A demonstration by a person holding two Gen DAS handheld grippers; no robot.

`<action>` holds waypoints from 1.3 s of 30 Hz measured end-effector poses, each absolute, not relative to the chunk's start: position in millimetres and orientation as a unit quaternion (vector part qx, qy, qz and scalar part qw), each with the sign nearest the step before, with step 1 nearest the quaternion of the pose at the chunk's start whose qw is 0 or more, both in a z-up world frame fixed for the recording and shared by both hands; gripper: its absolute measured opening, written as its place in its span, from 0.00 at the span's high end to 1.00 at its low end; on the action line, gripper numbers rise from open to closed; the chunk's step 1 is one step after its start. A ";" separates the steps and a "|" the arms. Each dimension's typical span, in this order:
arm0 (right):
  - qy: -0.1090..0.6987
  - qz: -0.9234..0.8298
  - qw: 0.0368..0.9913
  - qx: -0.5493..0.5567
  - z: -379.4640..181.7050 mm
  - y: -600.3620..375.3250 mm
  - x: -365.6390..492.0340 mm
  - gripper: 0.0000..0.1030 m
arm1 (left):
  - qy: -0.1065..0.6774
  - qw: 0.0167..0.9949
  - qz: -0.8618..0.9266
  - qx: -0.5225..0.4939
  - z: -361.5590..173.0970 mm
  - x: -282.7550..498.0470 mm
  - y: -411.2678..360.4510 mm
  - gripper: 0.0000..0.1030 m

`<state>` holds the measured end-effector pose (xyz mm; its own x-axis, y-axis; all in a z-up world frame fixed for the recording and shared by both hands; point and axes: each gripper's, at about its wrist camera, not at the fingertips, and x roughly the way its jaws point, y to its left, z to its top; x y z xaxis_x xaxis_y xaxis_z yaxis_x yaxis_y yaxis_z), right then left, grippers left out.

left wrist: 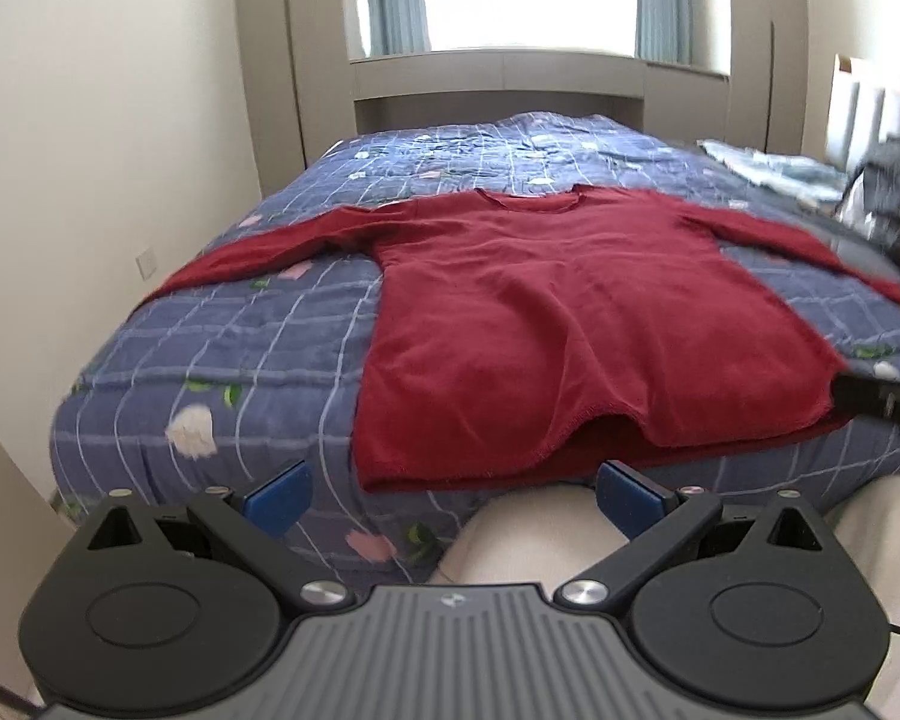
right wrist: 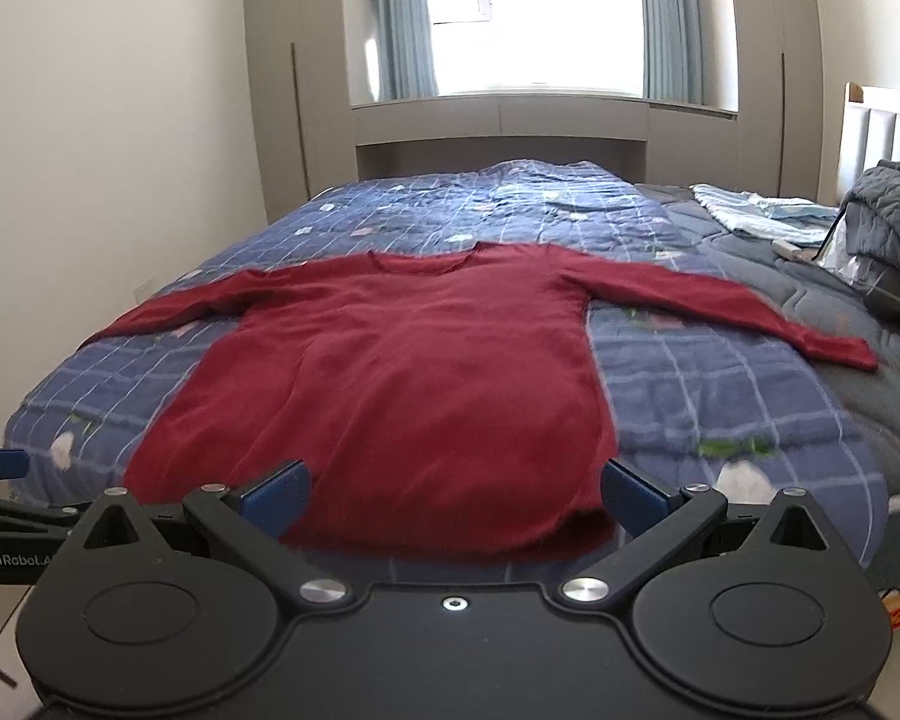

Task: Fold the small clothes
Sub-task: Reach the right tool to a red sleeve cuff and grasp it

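Note:
A dark red long-sleeved sweater (left wrist: 564,324) lies flat on the bed with both sleeves spread out and its hem at the near edge; it also shows in the right wrist view (right wrist: 402,396). My left gripper (left wrist: 450,495) is open and empty, held just off the near bed edge below the hem. My right gripper (right wrist: 453,495) is open and empty, just above the sweater's hem. The right gripper's black finger shows at the right edge of the left wrist view (left wrist: 870,396). The left gripper shows at the left edge of the right wrist view (right wrist: 6,516).
The bed carries a blue checked quilt (right wrist: 690,384). A grey duvet (right wrist: 888,222) and pale blue clothes (right wrist: 762,213) are piled at the right by the headboard. White walls and grey wardrobes with a window stand beyond the bed. My leg (left wrist: 534,534) is below the bed edge.

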<state>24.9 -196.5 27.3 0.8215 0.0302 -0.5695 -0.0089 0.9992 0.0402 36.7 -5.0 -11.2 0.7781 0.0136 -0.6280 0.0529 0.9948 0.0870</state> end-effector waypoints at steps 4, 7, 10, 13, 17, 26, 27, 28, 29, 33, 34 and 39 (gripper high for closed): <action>0.294 -0.004 0.956 0.010 35.3 -205.8 47.6 0.00 | 0.332 0.942 -0.004 0.057 -0.7 63.9 -11.6 0.00; 0.290 -0.008 0.957 0.009 38.6 -216.6 64.8 0.00 | 0.333 0.941 -0.003 0.055 8.9 86.9 -20.5 0.00; 0.284 -0.013 0.959 0.013 38.8 -230.2 82.8 0.00 | 0.330 0.942 -0.008 0.059 17.5 107.9 -32.4 0.00; 0.282 -0.019 0.959 0.020 36.7 -246.6 102.1 0.00 | 0.330 0.942 -0.016 0.058 21.4 130.7 -44.9 0.00; 0.279 -0.026 0.959 0.029 29.0 -269.9 126.6 0.00 | 0.352 0.935 -0.032 0.036 22.0 168.2 -63.0 0.00; 0.272 -0.066 0.959 0.041 -2.4 -331.5 190.3 0.00 | 0.371 0.925 -0.051 0.062 7.9 258.4 -119.7 0.00; 0.269 -0.070 0.959 0.045 -5.9 -341.0 197.2 0.00 | 0.373 0.924 -0.051 0.062 6.1 270.9 -125.7 0.00; 0.268 -0.073 0.959 0.052 -9.5 -351.2 204.1 0.00 | 0.375 0.924 -0.052 0.063 4.6 279.2 -130.4 0.00; 0.269 -0.077 0.958 0.062 -13.0 -363.6 210.9 0.00 | 0.377 0.923 -0.051 0.065 2.8 293.1 -137.7 0.00; 0.262 -0.090 0.955 0.103 -22.5 -413.6 225.6 0.00 | 0.370 0.924 -0.055 0.074 -1.9 335.6 -163.4 0.00; 0.263 -0.093 0.954 0.110 -23.8 -425.6 228.1 0.00 | 0.367 0.925 -0.056 0.076 -3.1 344.6 -169.9 0.00; 0.288 -0.164 0.928 0.168 -36.1 -484.7 239.7 0.00 | 0.356 0.929 -0.074 0.069 -20.5 393.4 -204.9 0.00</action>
